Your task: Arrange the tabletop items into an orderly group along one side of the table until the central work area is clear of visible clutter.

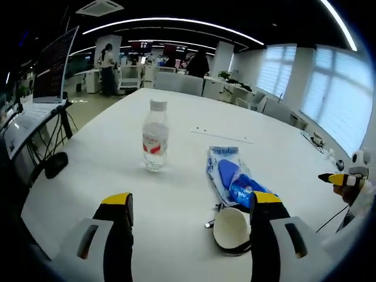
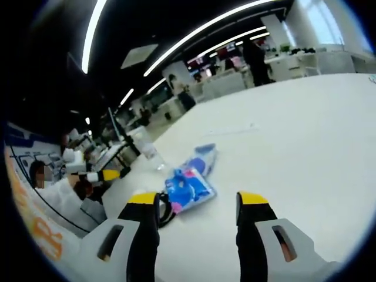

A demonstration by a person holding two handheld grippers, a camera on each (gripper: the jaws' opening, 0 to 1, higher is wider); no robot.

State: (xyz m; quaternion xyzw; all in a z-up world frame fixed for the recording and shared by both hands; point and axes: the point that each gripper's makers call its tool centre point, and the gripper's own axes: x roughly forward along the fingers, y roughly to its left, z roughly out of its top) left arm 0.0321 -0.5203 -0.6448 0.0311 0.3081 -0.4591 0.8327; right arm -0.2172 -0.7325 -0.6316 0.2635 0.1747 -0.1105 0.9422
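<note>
Three items sit spread over the middle of the desk [image 1: 117, 147]: a water bottle [image 1: 155, 136], a blue packet [image 1: 232, 176] and a paper cup [image 1: 230, 230]. Nothing looks grouped yet. Both grippers' jaws stand open, empty: left gripper [image 1: 191, 205], right gripper [image 2: 197, 202].

table [image 1: 194, 117]: smooth white top, matt with a faint sheen under the ceiling lights. bottle [image 1: 155, 136]: clear glossy plastic, white cap, paper-like label. packet [image 1: 232, 175]: shiny crinkled film, blue and white. cup [image 1: 231, 229]: matt white, paper-like, dark rim. left gripper [image 1: 191, 214] and right gripper [image 2: 197, 212]: matt black jaws, yellow tips, pale grey plastic bodies.
</note>
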